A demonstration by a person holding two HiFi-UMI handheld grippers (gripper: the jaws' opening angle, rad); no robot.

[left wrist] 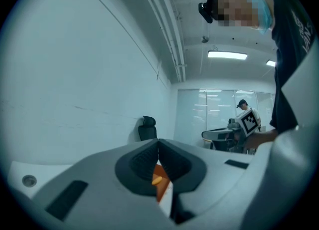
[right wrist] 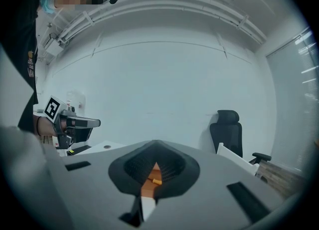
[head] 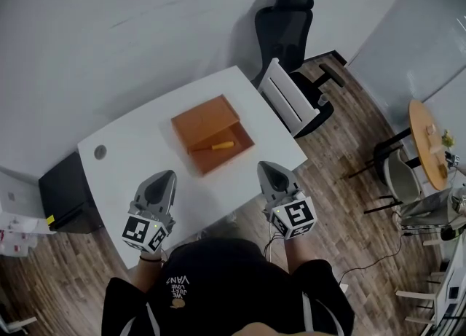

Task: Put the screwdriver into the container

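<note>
An orange container (head: 237, 132) stands open on the middle of the white table (head: 138, 145), its lid (head: 204, 119) laid back to the far left. The screwdriver (head: 215, 146), with an orange handle, lies inside the container. My left gripper (head: 165, 176) hovers at the table's near edge, shut and holding nothing. My right gripper (head: 266, 168) is level with it on the right, also shut and holding nothing. Through the closed tips of the left gripper (left wrist: 158, 143) and the right gripper (right wrist: 155, 145) I glimpse the screwdriver handle (left wrist: 156, 179) (right wrist: 156, 180).
A black office chair (head: 290, 25) and a white chair (head: 289, 98) stand beyond the table's right end. A black cabinet (head: 65, 194) sits at the left end. A round cable hole (head: 100, 151) marks the table's left part. A round wooden table (head: 428, 142) is at the far right.
</note>
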